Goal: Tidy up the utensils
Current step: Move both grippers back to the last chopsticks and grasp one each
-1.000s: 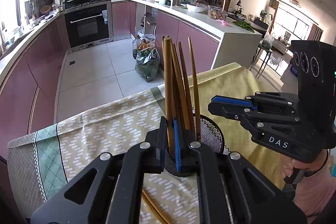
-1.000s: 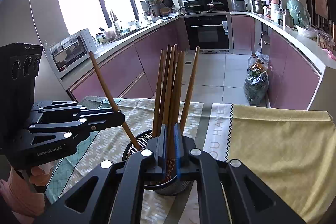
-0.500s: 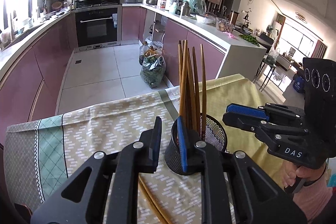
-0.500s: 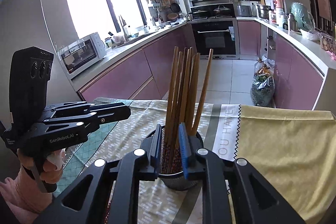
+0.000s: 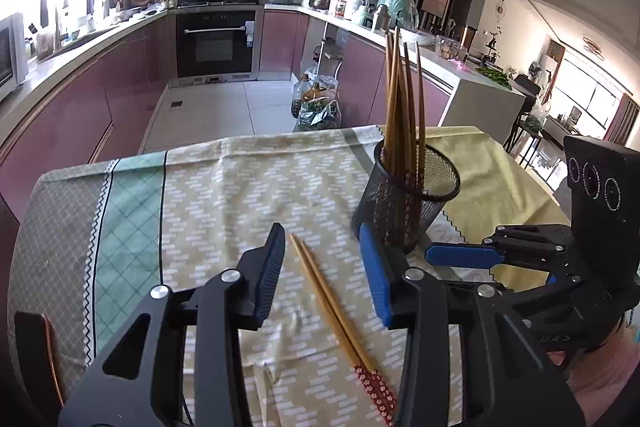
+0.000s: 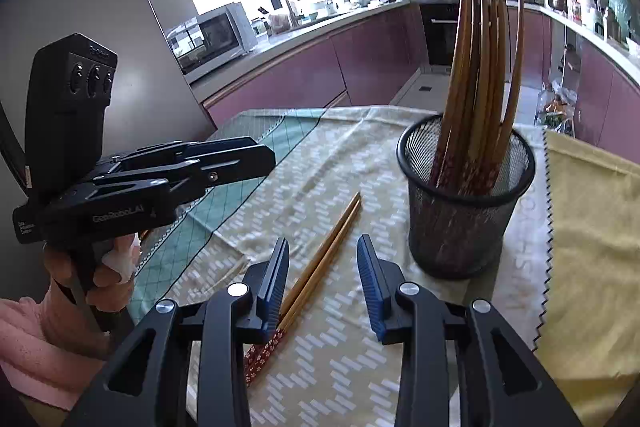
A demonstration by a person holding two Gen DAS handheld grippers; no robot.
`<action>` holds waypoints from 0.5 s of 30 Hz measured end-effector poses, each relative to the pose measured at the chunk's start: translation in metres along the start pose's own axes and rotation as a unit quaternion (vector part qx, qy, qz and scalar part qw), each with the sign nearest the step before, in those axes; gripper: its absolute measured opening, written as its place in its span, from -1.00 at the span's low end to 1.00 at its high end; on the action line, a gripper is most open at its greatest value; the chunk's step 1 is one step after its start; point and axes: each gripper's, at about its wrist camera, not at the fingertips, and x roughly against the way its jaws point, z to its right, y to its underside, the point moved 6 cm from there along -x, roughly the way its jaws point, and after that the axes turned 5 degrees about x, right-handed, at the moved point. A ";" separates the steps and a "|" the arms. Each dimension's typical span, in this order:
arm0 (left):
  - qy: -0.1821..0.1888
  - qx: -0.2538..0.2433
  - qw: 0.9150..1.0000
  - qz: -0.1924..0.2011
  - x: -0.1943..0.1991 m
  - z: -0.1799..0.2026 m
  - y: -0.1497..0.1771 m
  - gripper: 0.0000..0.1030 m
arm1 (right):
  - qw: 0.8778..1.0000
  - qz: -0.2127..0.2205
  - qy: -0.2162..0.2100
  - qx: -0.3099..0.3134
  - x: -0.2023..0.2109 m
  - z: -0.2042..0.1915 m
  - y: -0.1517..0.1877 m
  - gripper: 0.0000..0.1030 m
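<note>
A pair of loose bamboo chopsticks with red patterned handles (image 5: pixel 336 311) lies flat on the patterned beige tablecloth (image 5: pixel 224 195), side by side and touching, just beside the black wire-mesh cup (image 5: pixel 404 203) that already stands full of upright chopsticks (image 5: pixel 400 99). Their long axis runs diagonally: handles toward the person, tips toward the far table edge. Both grippers hang above them. The left gripper (image 5: pixel 322 269) has the shafts showing through the gap of its jaws; the right gripper (image 6: pixel 323 285) has the pair passing under its left finger. Each gripper's jaws have just been opening and stand partly apart, with nothing in them. I judge them about equally near, each needing to descend and straddle across the shafts. Beyond the table lies a kitchen with mauve cabinets (image 5: pixel 80 107), a built-in oven (image 5: pixel 216 43) and bright windows
</note>
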 end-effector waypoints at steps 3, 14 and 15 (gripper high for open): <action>-0.016 0.010 1.000 -0.012 -0.004 -0.012 0.018 -0.17 | 1.000 -0.025 -0.006 -0.013 -0.016 -0.003 0.014 -0.35; -0.023 0.040 0.998 -0.049 -0.017 -0.031 0.054 -0.16 | 0.998 -0.065 0.014 -0.009 -0.049 -0.015 0.033 -0.35; -0.021 0.042 0.998 -0.051 -0.017 -0.032 0.056 -0.17 | 0.998 -0.066 0.018 -0.008 -0.050 -0.015 0.033 -0.35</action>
